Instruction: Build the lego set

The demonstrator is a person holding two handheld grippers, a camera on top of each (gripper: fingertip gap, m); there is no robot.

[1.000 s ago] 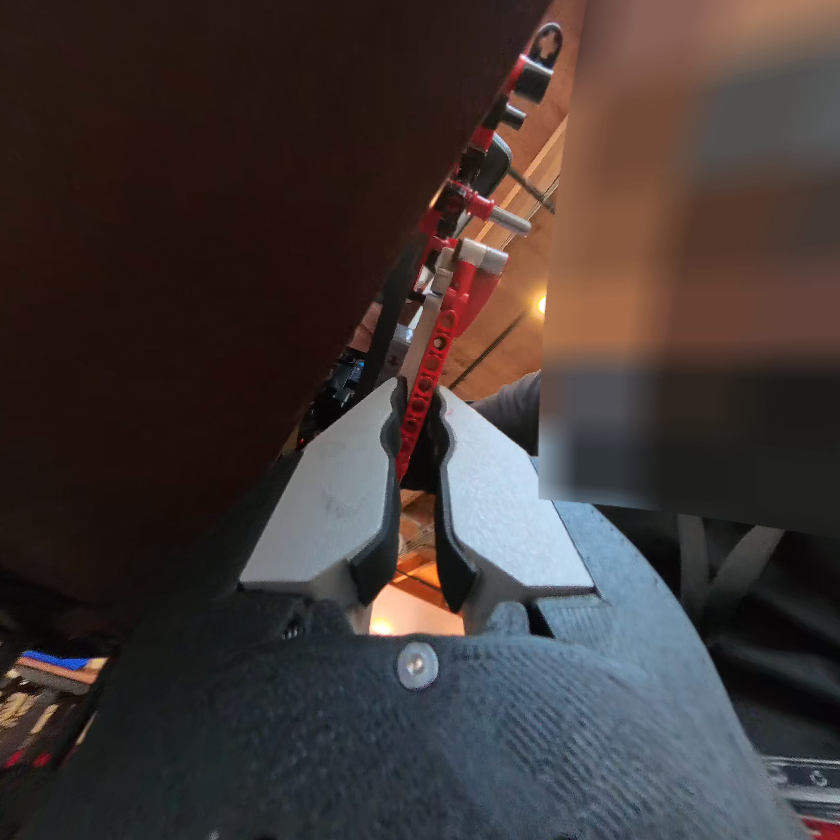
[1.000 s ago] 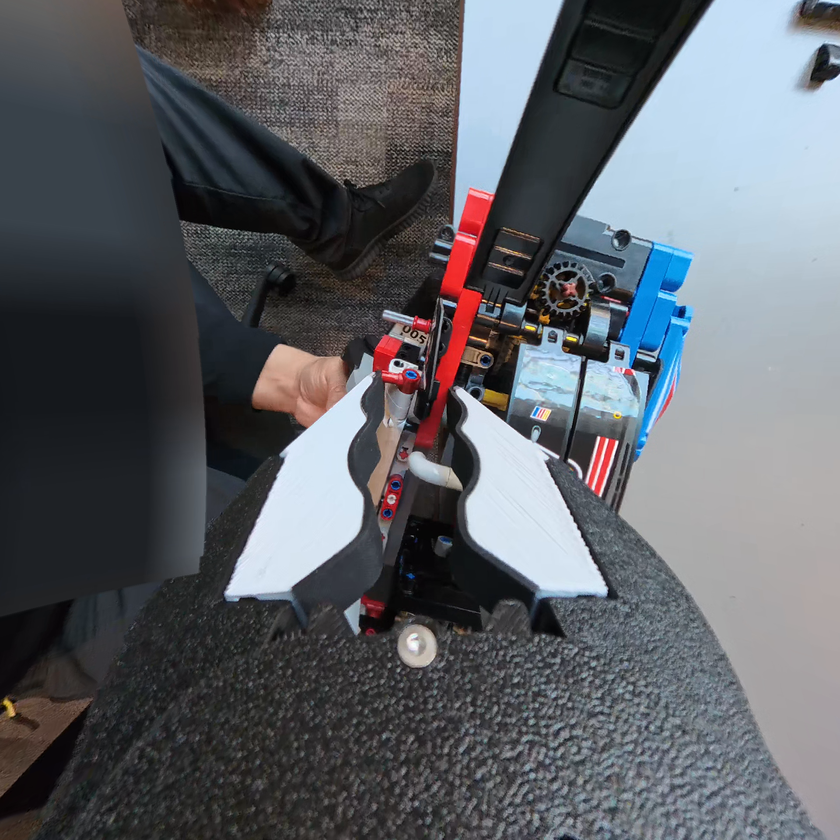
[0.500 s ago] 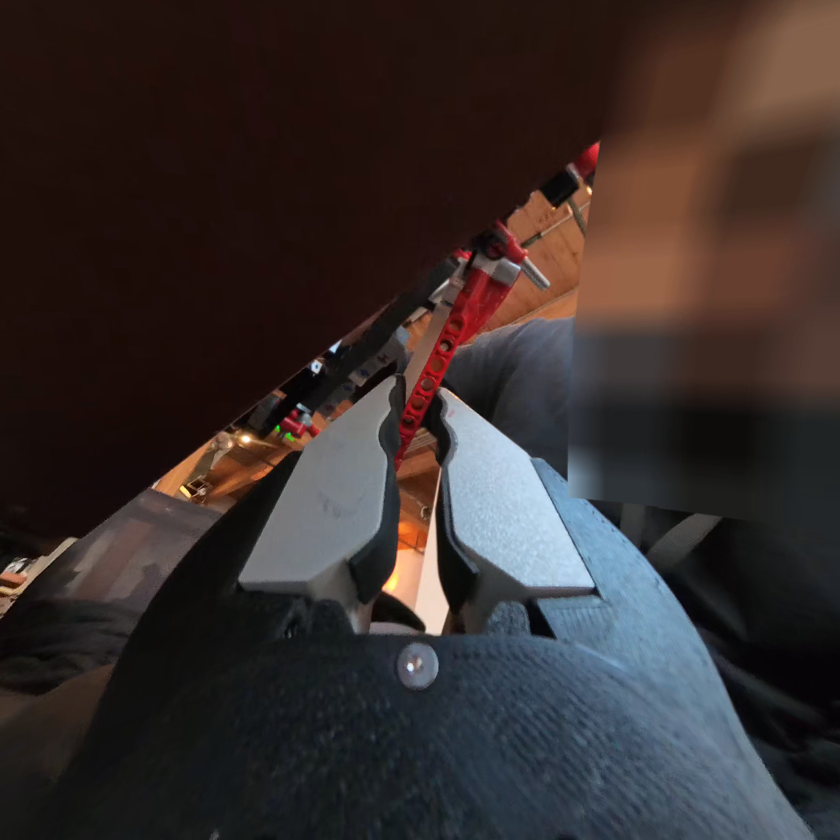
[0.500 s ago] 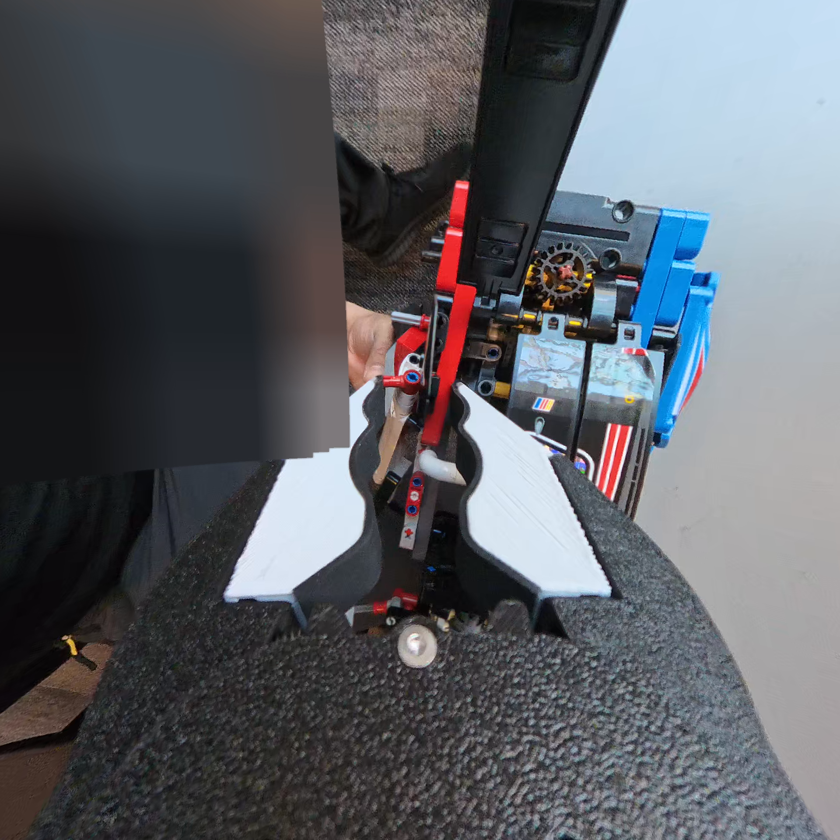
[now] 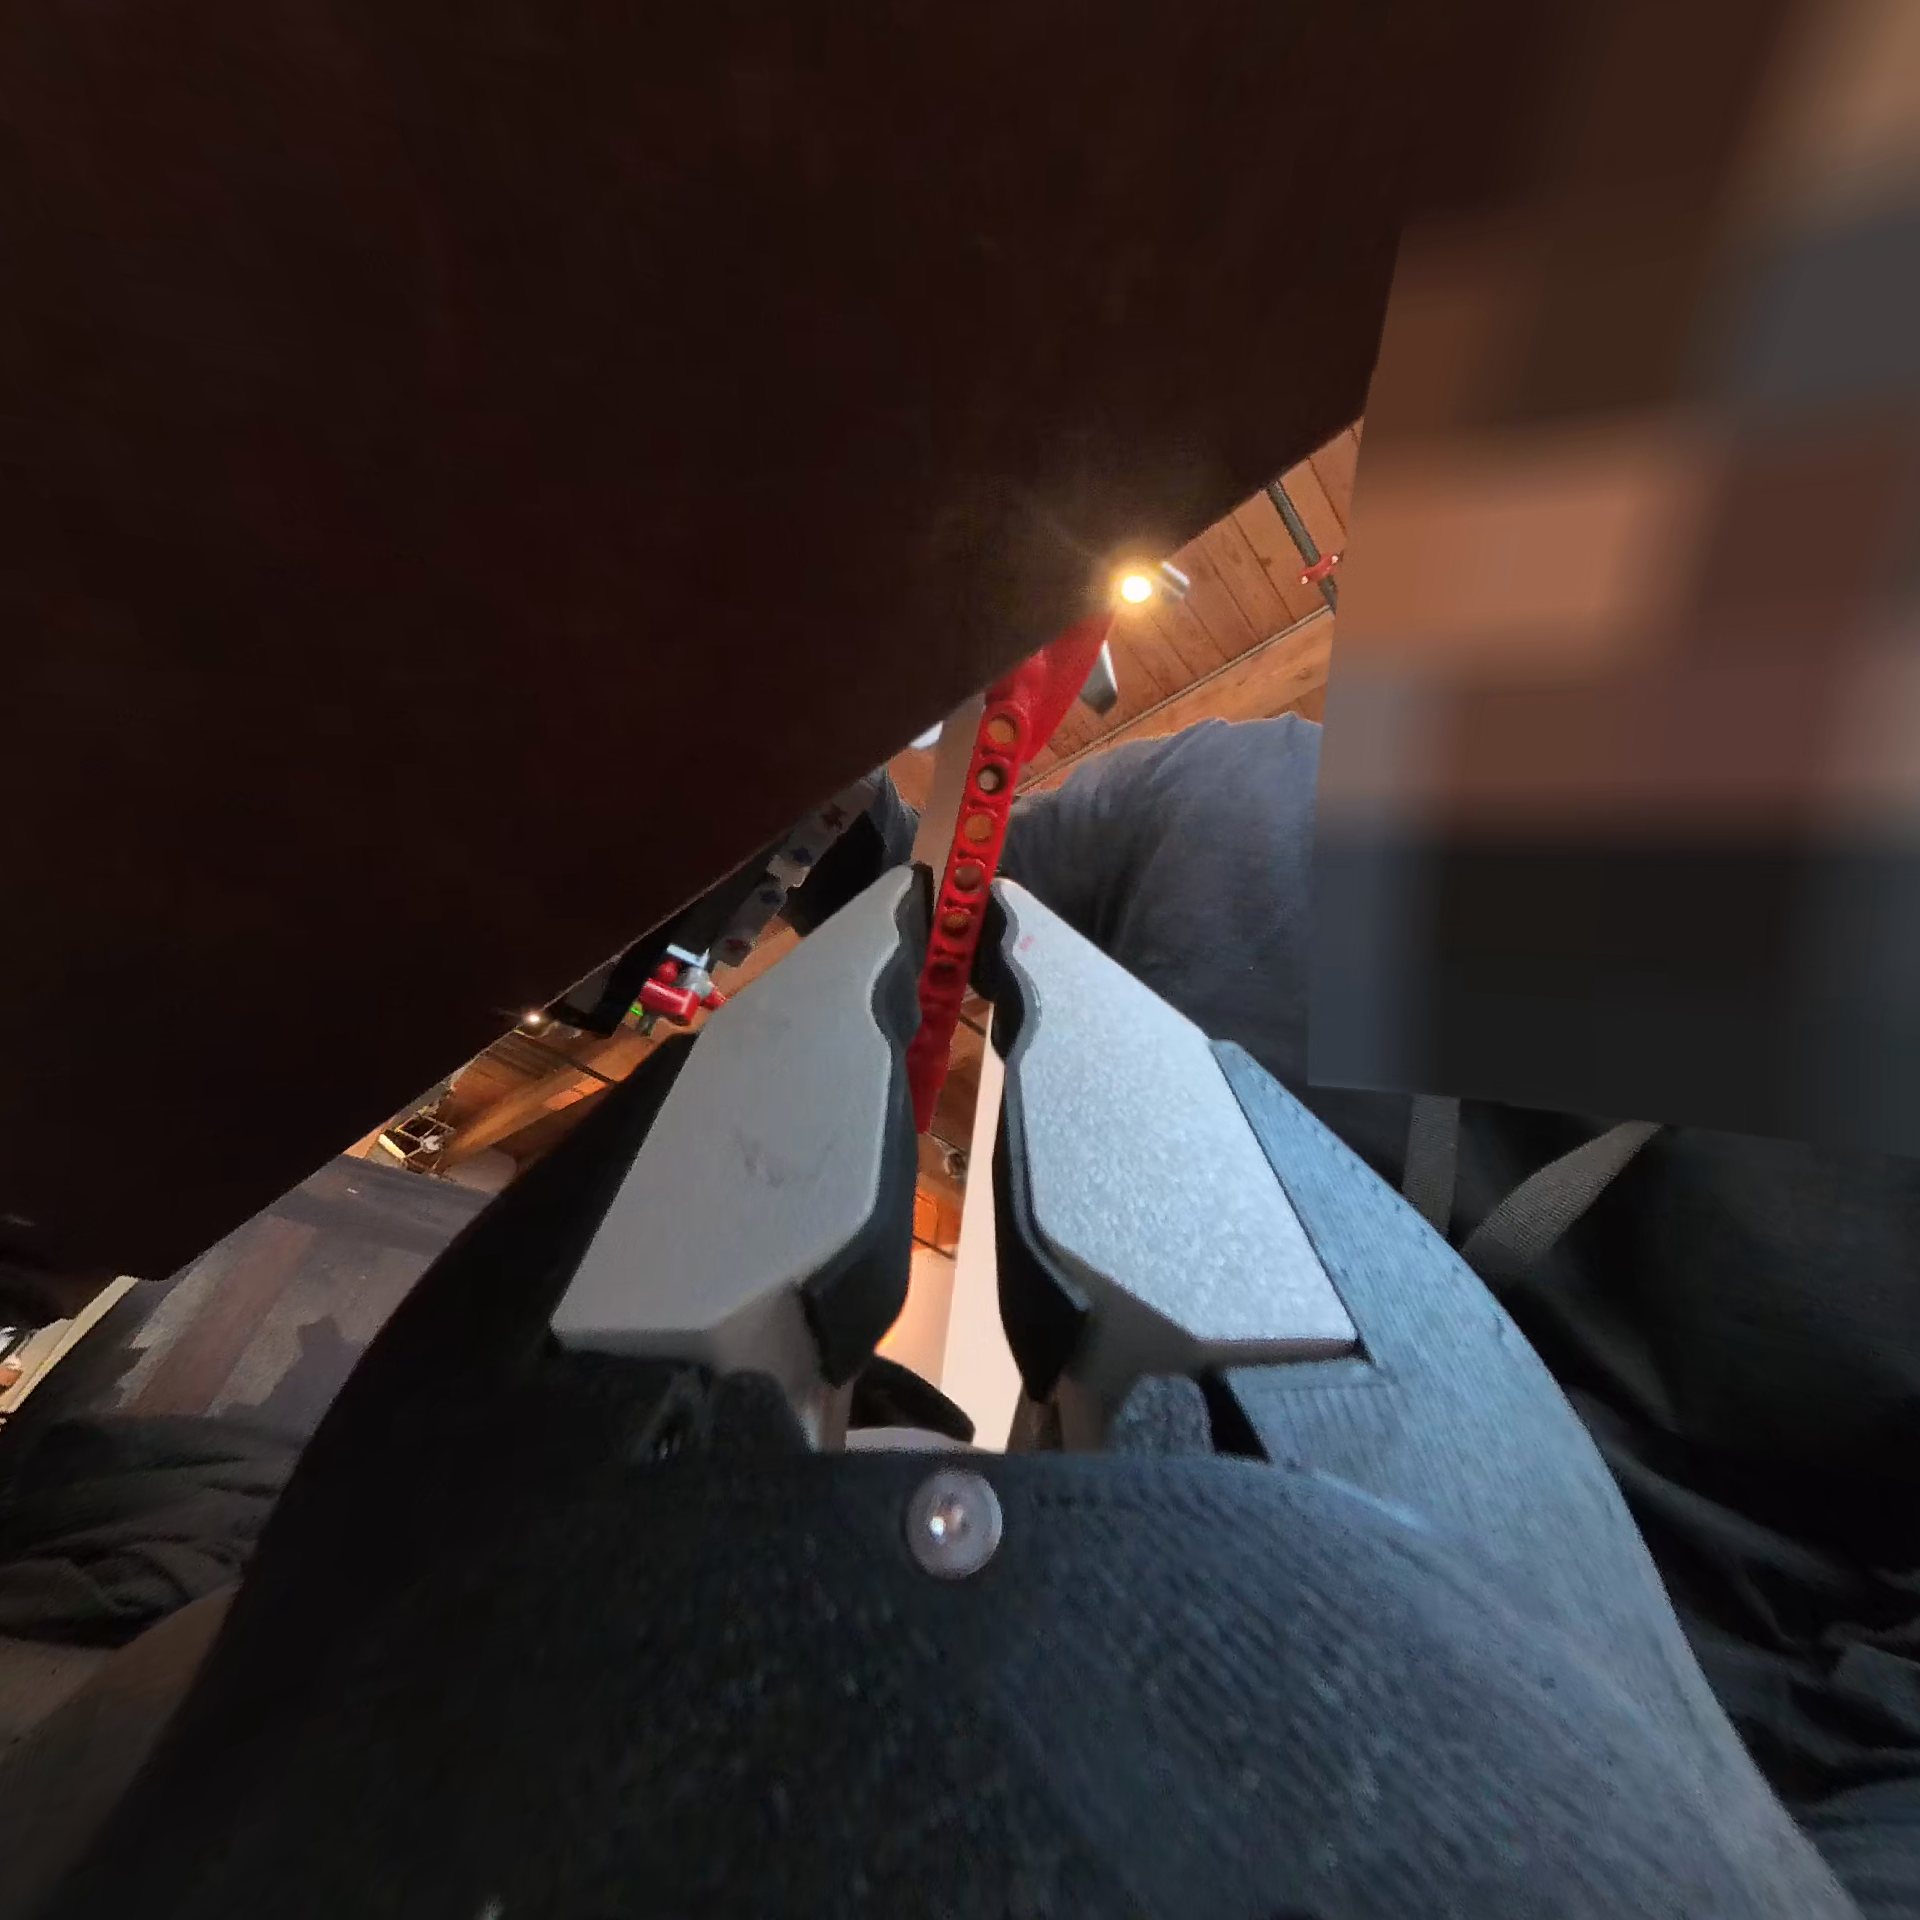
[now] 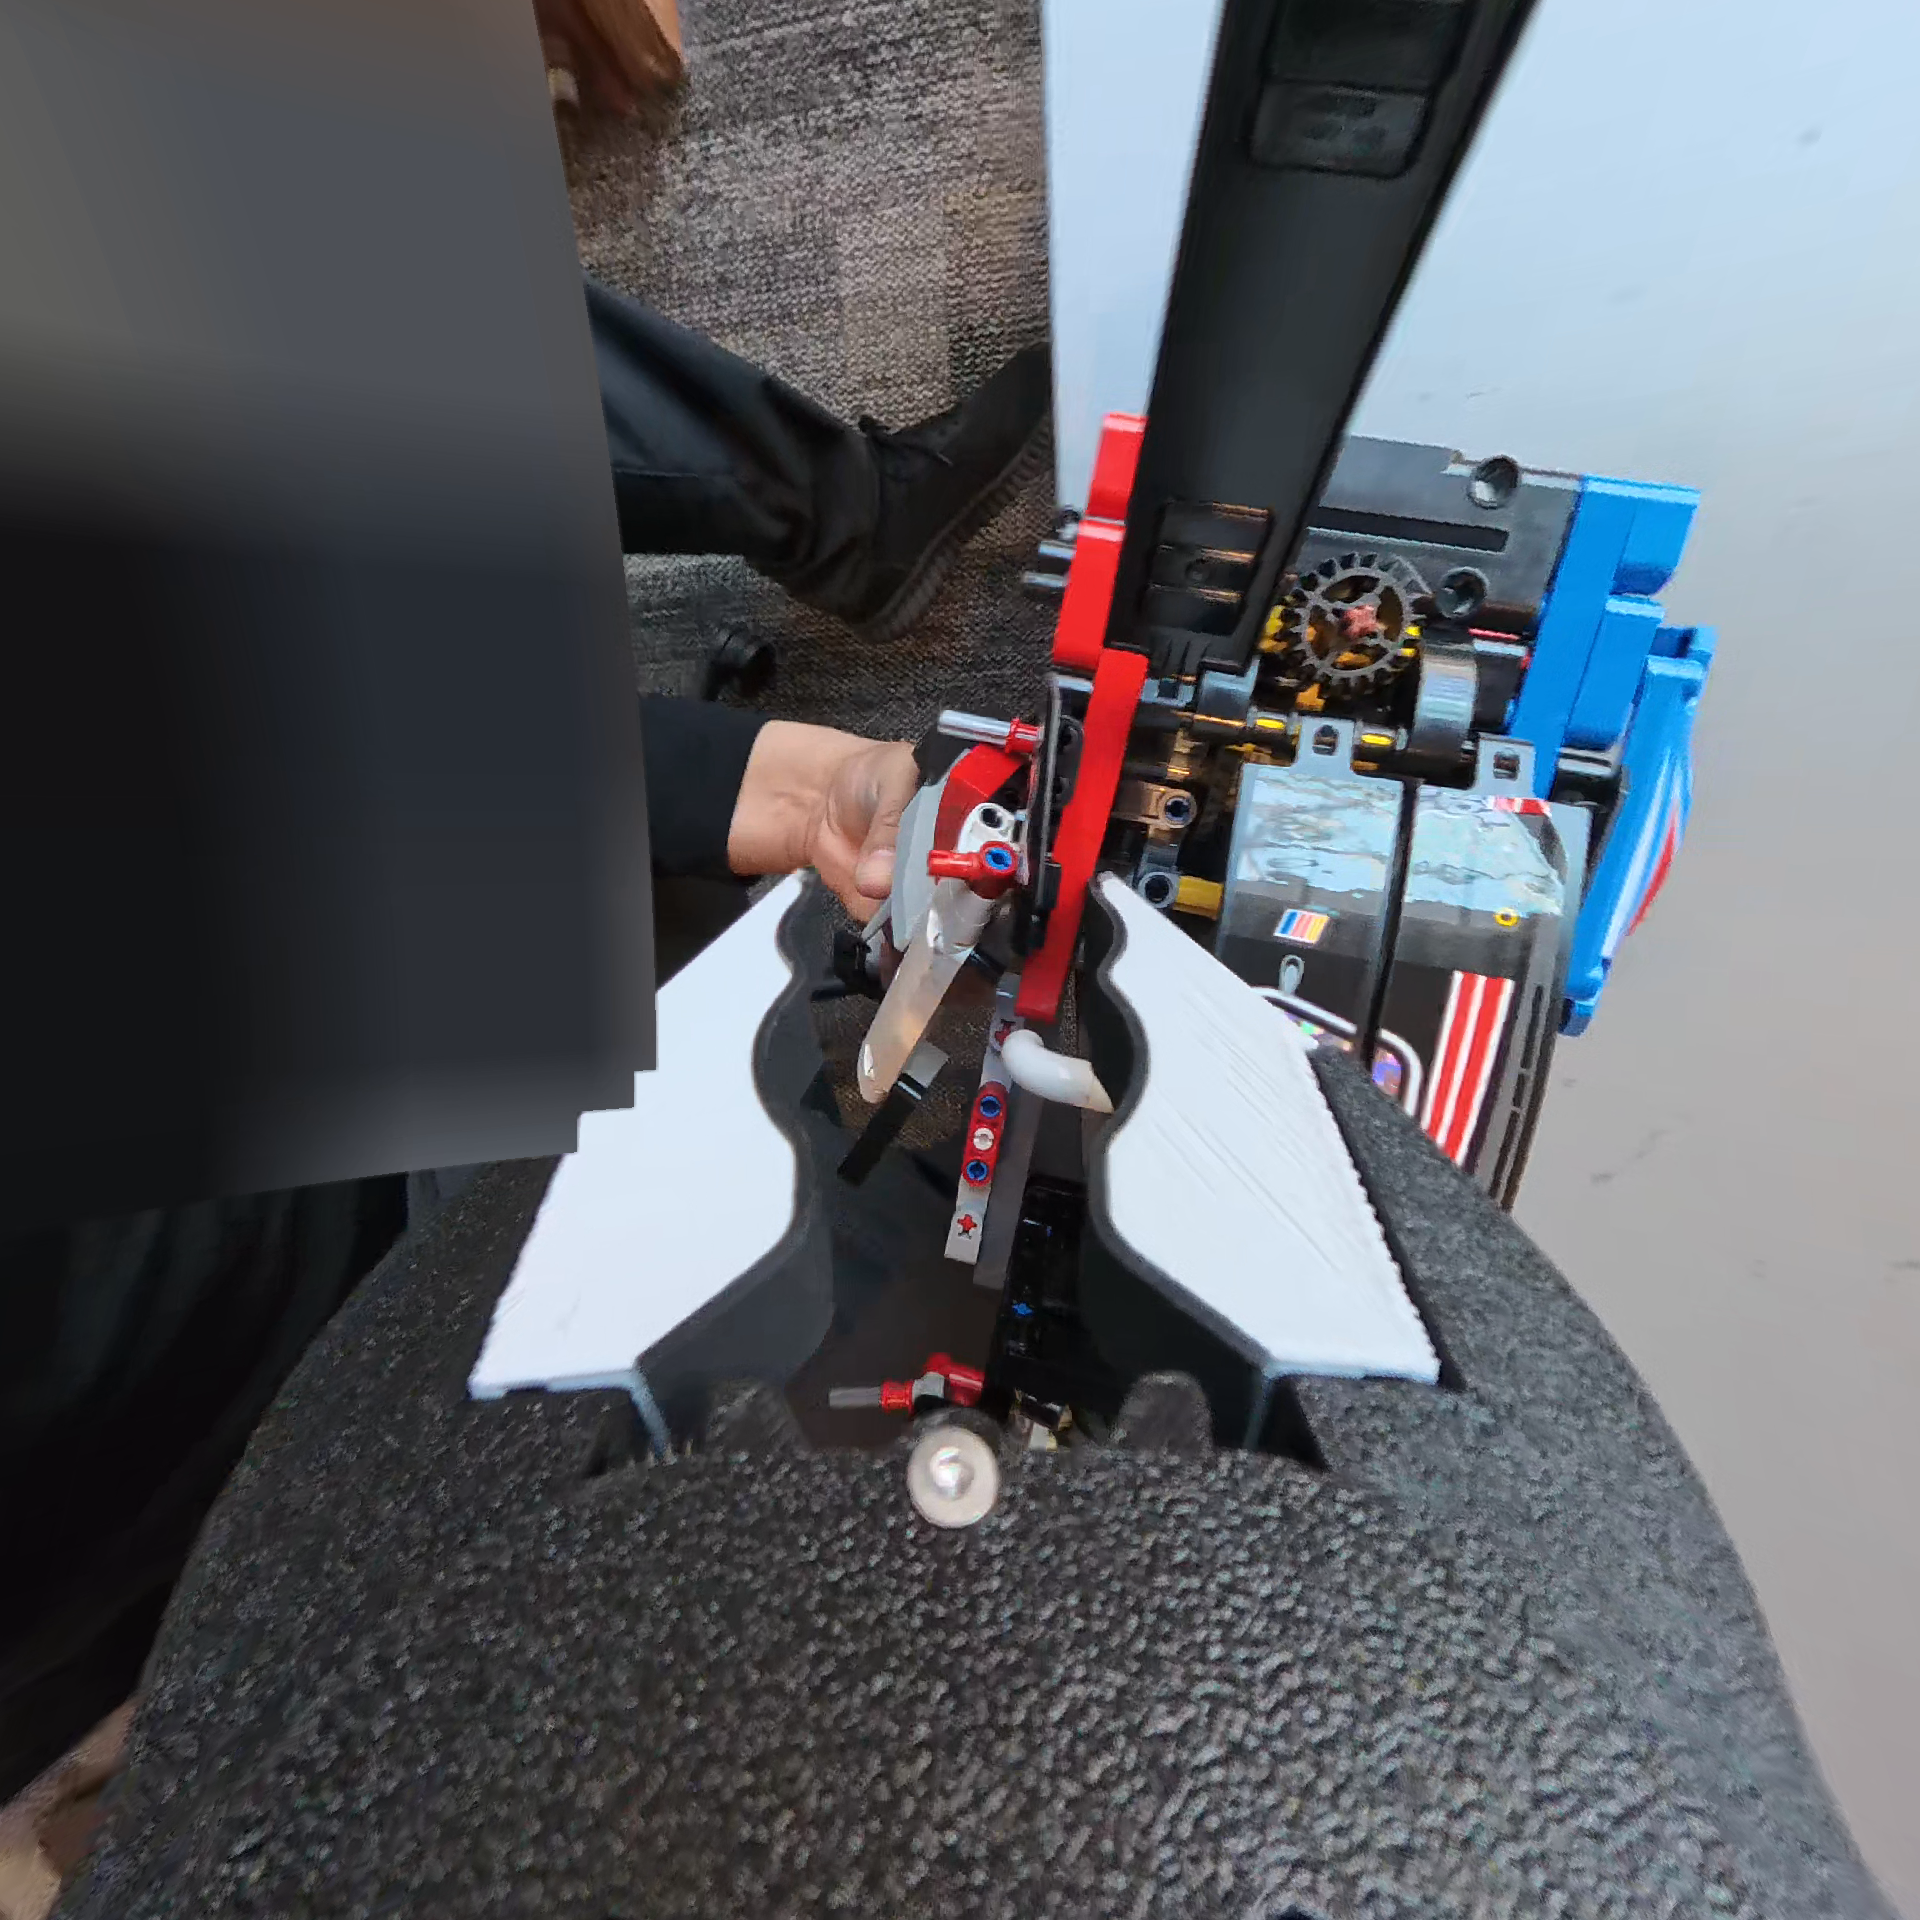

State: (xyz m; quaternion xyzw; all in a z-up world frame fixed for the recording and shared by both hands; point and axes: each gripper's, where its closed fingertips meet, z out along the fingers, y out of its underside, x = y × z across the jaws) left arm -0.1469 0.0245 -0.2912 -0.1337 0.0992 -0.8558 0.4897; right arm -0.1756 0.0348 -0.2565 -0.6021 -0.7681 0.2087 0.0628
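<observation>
The lego model (image 6: 1382,862) is a black body with blue side panels (image 6: 1600,644), a dark gear (image 6: 1351,623) and a long black panel (image 6: 1299,312) rising from it. It stands on the white table (image 6: 1745,260). My right gripper (image 6: 945,894) is open. Its fingers straddle a red beam (image 6: 1081,831) and small grey and red parts (image 6: 935,966) on the model's left side. A person's hand (image 6: 831,810) rests at that side. My left gripper (image 5: 956,883) is shut on a red holed beam (image 5: 982,790) that runs up behind a dark surface.
A dark brown surface (image 5: 623,416) fills the upper left of the left wrist view, close over the gripper. A person's dark sleeve (image 5: 1164,831) is just behind the beam. Grey carpet (image 6: 831,208) and a black shoe (image 6: 956,488) lie past the table edge. The left gripper's tips are roughly 5 cm from the right gripper's.
My right gripper's jaws have spread wider apart around the model's left side. The left wrist view has swung, so more of the model is hidden behind the dark surface. The red beam stays gripped.
</observation>
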